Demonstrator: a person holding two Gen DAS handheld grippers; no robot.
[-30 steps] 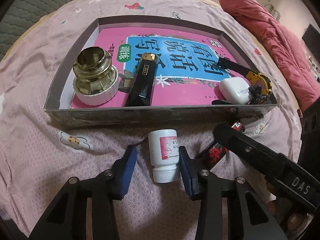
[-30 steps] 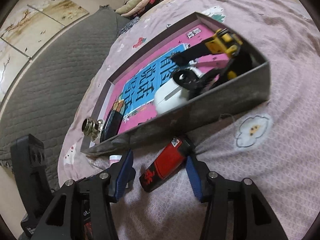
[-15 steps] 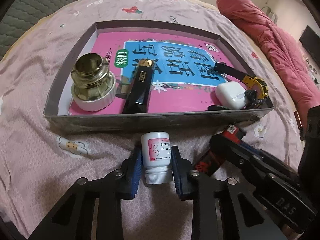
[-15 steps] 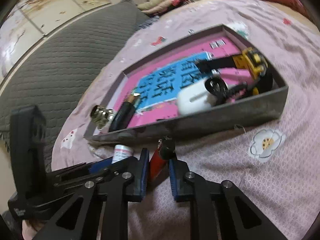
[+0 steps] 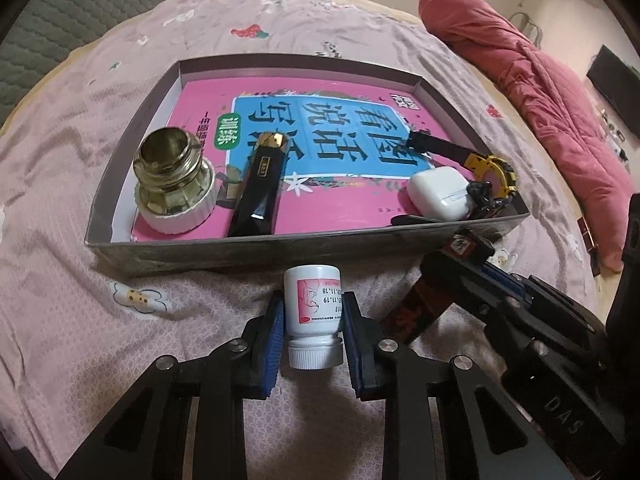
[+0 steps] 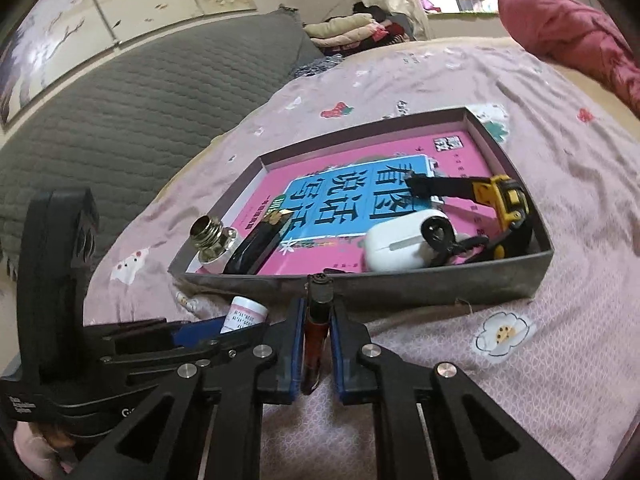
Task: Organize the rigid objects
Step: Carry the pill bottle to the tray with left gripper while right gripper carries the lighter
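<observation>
Two grips are set at once. My left gripper (image 5: 312, 334) is clamped on the small white bottle (image 5: 312, 312), pads against its sides, cap toward me. My right gripper (image 6: 314, 354) is clamped on the thin red-and-black lighter (image 6: 314, 336), pinched edge-on, its metal head poking out past the fingertips. Both things sit just short of the tray's near wall (image 5: 280, 248), over the pink bedsheet (image 5: 60, 280).

Beyond that wall the tray already holds a glass jar on a white lid (image 5: 172, 184), a black faceted case (image 5: 260, 192), a white earbud case (image 5: 440, 196) and a yellow tape measure (image 5: 494, 172), all lying on a pink-and-blue book (image 5: 320, 128).

My worry: the two grippers are nearly touching, so carrying both over together could knock them. The lighter is held by a narrow edge and might twist loose. The bottle is smooth and round; it could slide out. Either could catch the tray wall if I stay low.
</observation>
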